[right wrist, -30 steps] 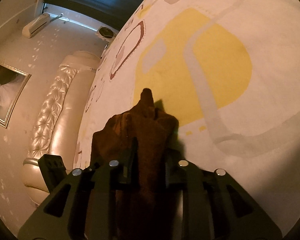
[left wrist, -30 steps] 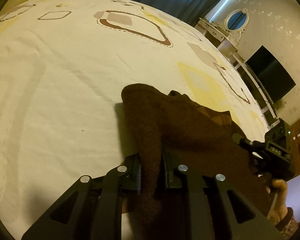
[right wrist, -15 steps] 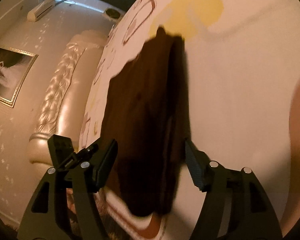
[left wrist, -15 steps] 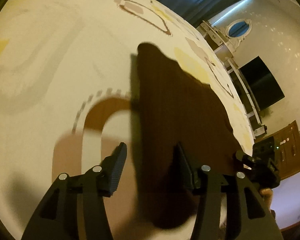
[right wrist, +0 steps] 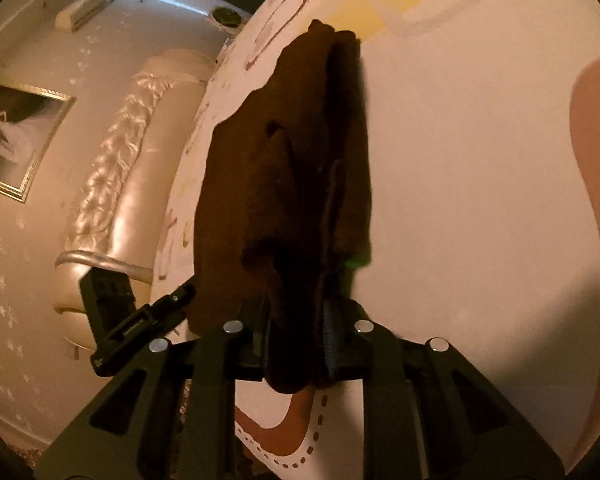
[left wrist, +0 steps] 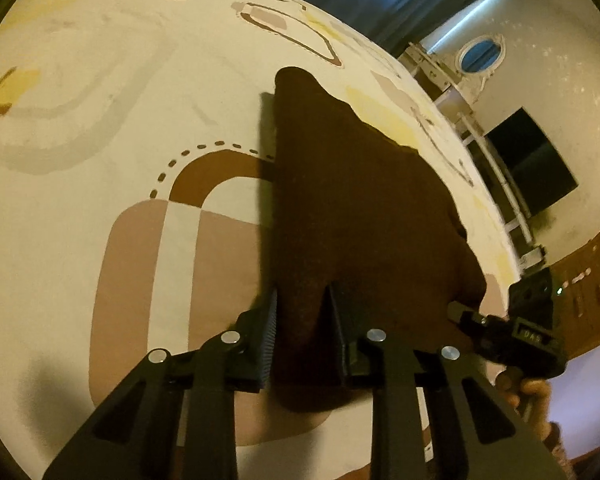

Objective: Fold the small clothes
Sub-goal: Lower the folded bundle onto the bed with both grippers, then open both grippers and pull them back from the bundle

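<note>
A dark brown fuzzy garment (left wrist: 352, 208) lies stretched on the patterned bedsheet (left wrist: 100, 80). My left gripper (left wrist: 302, 320) is shut on its near edge, with fabric filling the gap between the fingers. My right gripper (right wrist: 296, 320) is shut on the garment's (right wrist: 284, 168) other near corner; folds of cloth bunch in front of it. The right gripper (left wrist: 512, 320) shows at the right of the left wrist view, and the left gripper (right wrist: 140, 316) at the left of the right wrist view.
The bed's padded cream headboard (right wrist: 112, 184) stands at the left of the right wrist view. A dark screen (left wrist: 528, 172) and white dresser with mirror (left wrist: 460, 64) stand past the bed. A wooden cabinet (left wrist: 584, 280) is at the right.
Both grippers were shut on the garment, opened half a second ago with the garment lying flat, and have now closed again on its near edge, closer to the bed's near side.
</note>
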`<state>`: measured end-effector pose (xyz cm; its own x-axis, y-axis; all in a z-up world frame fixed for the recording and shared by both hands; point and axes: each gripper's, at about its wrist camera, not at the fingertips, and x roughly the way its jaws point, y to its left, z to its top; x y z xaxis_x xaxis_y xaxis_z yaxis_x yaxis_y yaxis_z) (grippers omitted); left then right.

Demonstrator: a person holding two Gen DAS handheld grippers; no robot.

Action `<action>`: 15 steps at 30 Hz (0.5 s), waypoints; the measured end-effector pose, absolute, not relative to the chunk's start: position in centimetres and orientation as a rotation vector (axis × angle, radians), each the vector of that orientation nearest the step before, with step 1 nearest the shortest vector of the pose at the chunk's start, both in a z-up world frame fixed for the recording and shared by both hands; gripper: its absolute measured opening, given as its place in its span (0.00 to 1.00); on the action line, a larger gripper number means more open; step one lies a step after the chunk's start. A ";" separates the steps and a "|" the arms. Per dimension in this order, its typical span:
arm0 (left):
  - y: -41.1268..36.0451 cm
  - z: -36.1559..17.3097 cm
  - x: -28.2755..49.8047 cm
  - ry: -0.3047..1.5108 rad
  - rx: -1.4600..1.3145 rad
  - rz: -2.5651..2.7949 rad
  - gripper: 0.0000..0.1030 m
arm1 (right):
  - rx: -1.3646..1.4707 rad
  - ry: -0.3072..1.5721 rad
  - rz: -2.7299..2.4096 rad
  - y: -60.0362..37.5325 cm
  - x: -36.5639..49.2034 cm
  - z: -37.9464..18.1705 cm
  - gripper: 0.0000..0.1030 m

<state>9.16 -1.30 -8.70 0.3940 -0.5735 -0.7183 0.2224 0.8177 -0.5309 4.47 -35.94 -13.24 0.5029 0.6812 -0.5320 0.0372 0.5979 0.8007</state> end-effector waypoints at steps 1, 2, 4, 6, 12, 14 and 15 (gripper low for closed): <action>-1.2 -8.6 9.1 1.050 -0.379 -0.518 0.31 | 0.872 0.978 0.446 -36.0 4.3 -13.2 0.22; -1.2 -8.5 9.0 1.044 -0.361 -0.508 0.35 | 0.880 0.978 0.438 -36.1 4.0 -13.1 0.25; -1.2 -7.8 8.4 1.021 -0.306 -0.467 0.53 | 0.879 0.984 0.426 -36.2 3.6 -12.8 0.31; -1.1 -7.5 7.8 1.005 -0.284 -0.432 0.66 | 0.873 0.983 0.410 -36.3 2.9 -12.5 0.37; -0.6 -7.4 5.8 1.031 -0.320 -0.369 0.75 | 0.829 0.962 0.374 -35.3 0.9 -11.4 0.60; -0.8 -7.1 4.7 1.035 -0.275 -0.344 0.78 | 0.806 0.958 0.361 -34.6 0.3 -11.0 0.71; -1.0 -6.9 4.2 1.033 -0.244 -0.327 0.79 | 0.799 0.959 0.357 -34.4 0.3 -10.9 0.72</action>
